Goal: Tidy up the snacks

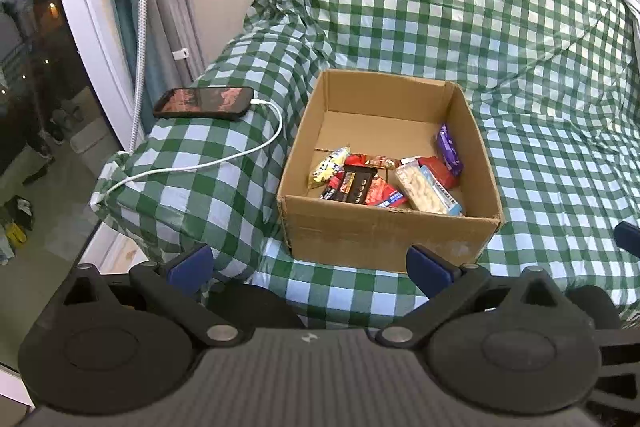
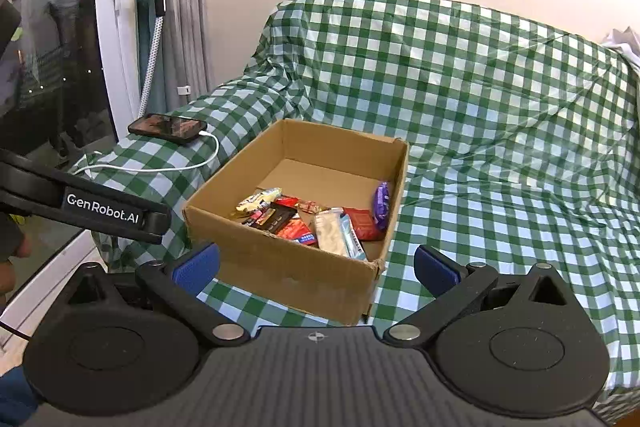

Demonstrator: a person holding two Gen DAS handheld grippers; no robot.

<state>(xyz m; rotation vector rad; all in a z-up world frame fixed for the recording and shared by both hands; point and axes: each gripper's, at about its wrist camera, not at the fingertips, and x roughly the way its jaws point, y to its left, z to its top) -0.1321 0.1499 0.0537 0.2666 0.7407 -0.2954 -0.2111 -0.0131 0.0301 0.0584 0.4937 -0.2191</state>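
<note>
An open cardboard box (image 1: 384,231) sits on a sofa covered in green checked cloth. It holds several snack packets: a yellow one (image 1: 328,167), a black one (image 1: 356,183), a red one (image 1: 440,169), a clear pack of pale biscuits (image 1: 424,189) and a purple one (image 1: 449,149). The box also shows in the right wrist view (image 2: 296,267) with the purple packet (image 2: 382,205). My left gripper (image 1: 310,263) is open and empty just before the box's near wall. My right gripper (image 2: 316,263) is open and empty before the box's near corner.
A phone (image 1: 204,102) on a white charging cable (image 1: 224,161) lies on the sofa's left armrest; it also shows in the right wrist view (image 2: 168,127). The left gripper's body (image 2: 80,207) crosses the right view's left side. A glass door stands at far left.
</note>
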